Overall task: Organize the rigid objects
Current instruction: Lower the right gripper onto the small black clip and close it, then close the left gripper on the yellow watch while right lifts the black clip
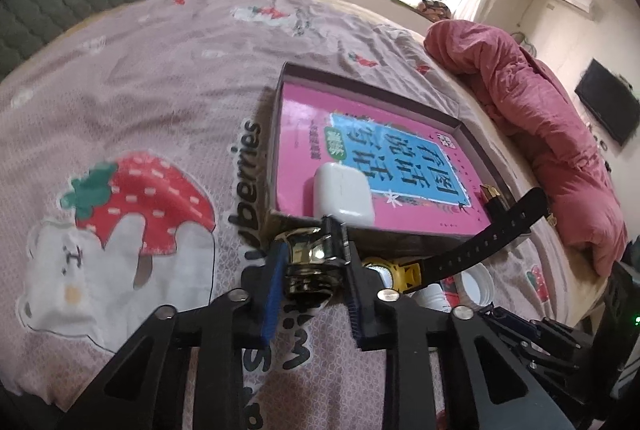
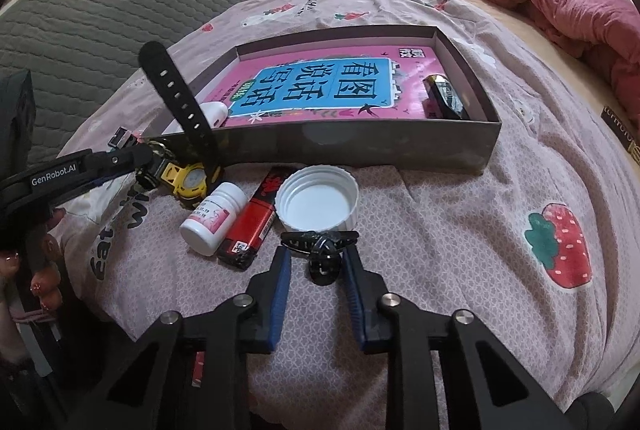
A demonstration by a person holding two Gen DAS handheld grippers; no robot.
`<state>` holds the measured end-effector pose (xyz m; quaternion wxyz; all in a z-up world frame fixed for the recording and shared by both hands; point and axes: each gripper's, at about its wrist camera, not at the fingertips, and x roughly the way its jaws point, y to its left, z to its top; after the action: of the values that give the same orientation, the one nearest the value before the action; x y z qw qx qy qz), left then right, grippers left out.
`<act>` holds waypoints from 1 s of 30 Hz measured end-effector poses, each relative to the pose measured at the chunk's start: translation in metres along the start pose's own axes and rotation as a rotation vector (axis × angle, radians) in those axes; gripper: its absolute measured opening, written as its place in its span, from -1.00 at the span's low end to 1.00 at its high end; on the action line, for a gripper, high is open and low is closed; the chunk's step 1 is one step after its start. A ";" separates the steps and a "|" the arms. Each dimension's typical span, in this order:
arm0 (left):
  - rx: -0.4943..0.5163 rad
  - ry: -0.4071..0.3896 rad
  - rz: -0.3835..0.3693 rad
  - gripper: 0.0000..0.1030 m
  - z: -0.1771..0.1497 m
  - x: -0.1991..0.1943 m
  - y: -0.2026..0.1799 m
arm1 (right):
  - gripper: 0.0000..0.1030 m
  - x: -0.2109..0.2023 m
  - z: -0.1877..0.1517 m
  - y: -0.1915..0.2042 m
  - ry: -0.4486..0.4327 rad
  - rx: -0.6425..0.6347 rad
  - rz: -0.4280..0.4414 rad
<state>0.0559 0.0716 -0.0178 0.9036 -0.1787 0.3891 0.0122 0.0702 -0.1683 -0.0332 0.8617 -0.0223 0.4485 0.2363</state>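
Observation:
A shallow box (image 2: 360, 144) with a pink book (image 2: 320, 86) inside lies on the bed. A white earbud case (image 1: 342, 192) and a dark lighter-like item (image 2: 444, 96) lie on the book. My left gripper (image 1: 314, 258) is shut on a shiny gold metal piece (image 1: 310, 258) just in front of the box's near wall; it also shows in the right wrist view (image 2: 148, 160). A yellow watch (image 2: 192, 182) with a black strap lies beside it. My right gripper (image 2: 316, 262) is open around a black clip-like object (image 2: 322, 250) on the sheet.
A white pill bottle (image 2: 214, 218), a red lighter (image 2: 250, 226) and a white lid (image 2: 318, 204) lie in front of the box. A red quilt (image 2: 568, 6) is heaped at the right. A grey padded headboard (image 2: 100, 2) stands at the left.

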 end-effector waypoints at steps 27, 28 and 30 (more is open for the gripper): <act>0.033 -0.014 -0.118 -0.83 0.007 0.002 -0.004 | -0.68 -0.012 -0.002 0.004 -0.034 -0.046 -0.047; 0.037 -0.017 -0.122 -0.83 0.007 0.001 -0.005 | -0.68 -0.012 -0.002 0.004 -0.033 -0.047 -0.048; 0.043 -0.025 -0.127 -0.83 0.007 -0.002 -0.007 | -0.68 -0.013 -0.002 0.004 -0.032 -0.047 -0.050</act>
<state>0.0606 0.0679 -0.0096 0.9109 -0.1835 0.3660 -0.0515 0.0606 -0.1699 -0.0240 0.8736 -0.0502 0.4282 0.2255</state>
